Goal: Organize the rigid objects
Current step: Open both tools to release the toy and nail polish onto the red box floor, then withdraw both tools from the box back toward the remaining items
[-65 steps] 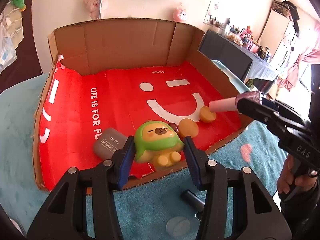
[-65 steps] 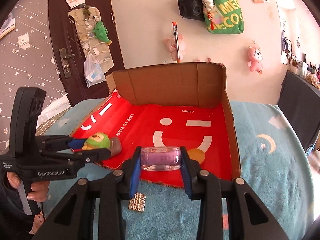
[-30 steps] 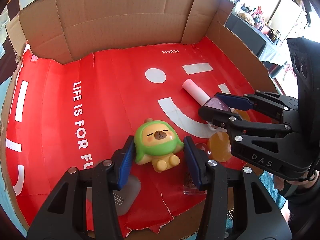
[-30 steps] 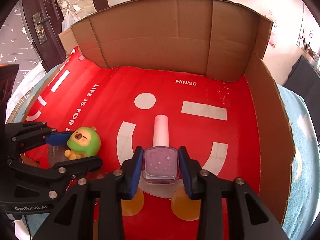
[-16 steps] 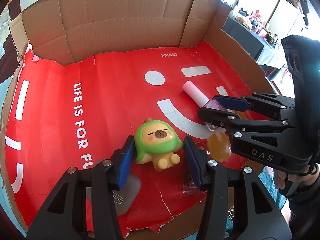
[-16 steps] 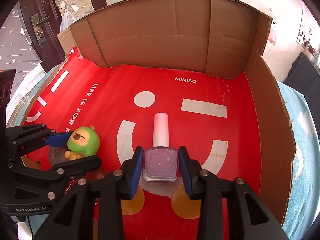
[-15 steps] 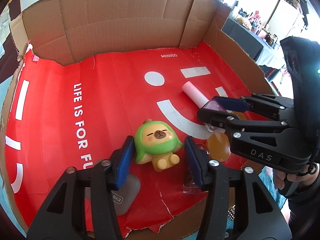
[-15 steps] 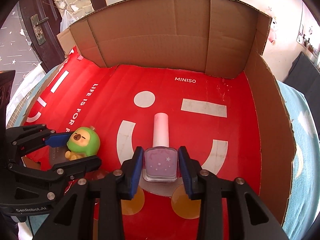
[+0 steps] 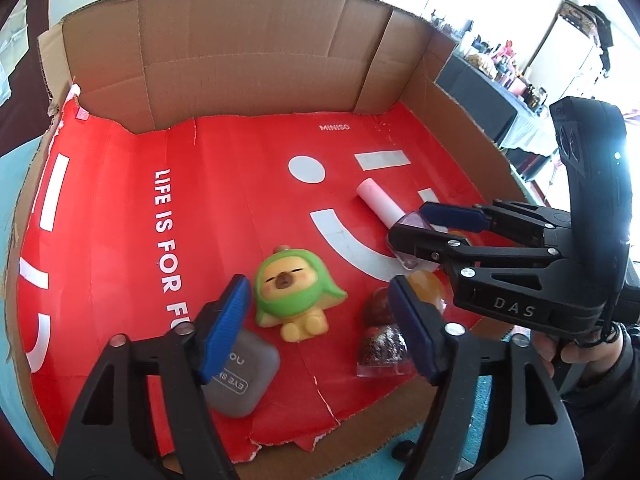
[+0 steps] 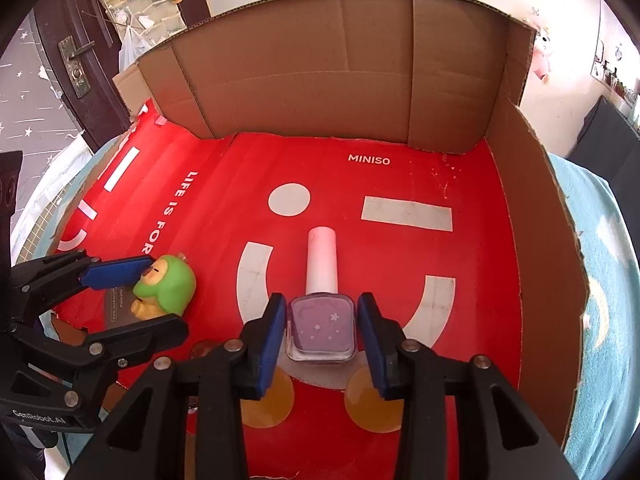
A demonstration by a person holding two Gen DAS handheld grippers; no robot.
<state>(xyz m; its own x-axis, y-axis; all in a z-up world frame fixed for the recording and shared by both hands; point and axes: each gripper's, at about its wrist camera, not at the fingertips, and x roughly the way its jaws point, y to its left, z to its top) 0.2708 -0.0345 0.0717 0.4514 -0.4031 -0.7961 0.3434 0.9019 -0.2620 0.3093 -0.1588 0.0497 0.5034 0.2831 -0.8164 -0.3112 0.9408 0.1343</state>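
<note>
A green-hooded toy figure [image 9: 294, 291] lies on the red floor of the cardboard box [image 9: 240, 60]. My left gripper [image 9: 320, 320] is open, its blue pads wide apart on either side of the toy, not touching it. The toy also shows in the right wrist view [image 10: 166, 291]. A purple nail polish bottle [image 10: 322, 322] with a pink cap lies flat on the box floor. My right gripper [image 10: 322, 338] is open, with small gaps between its pads and the bottle. In the left wrist view the right gripper [image 9: 420, 236] hides most of the bottle; its pink cap [image 9: 380, 204] sticks out.
A grey eye-shadow case [image 9: 244, 376] lies under the left pad. A dark glittery bottle [image 9: 380, 340] and two amber discs [image 10: 372, 404] lie near the box's front edge. Cardboard walls [image 10: 340, 72] close the back and right. A teal cloth [image 10: 608, 320] surrounds the box.
Both grippers have opened. The left one let go of the toy, which now lies on the floor. The right one released the nail polish bottle in place.
</note>
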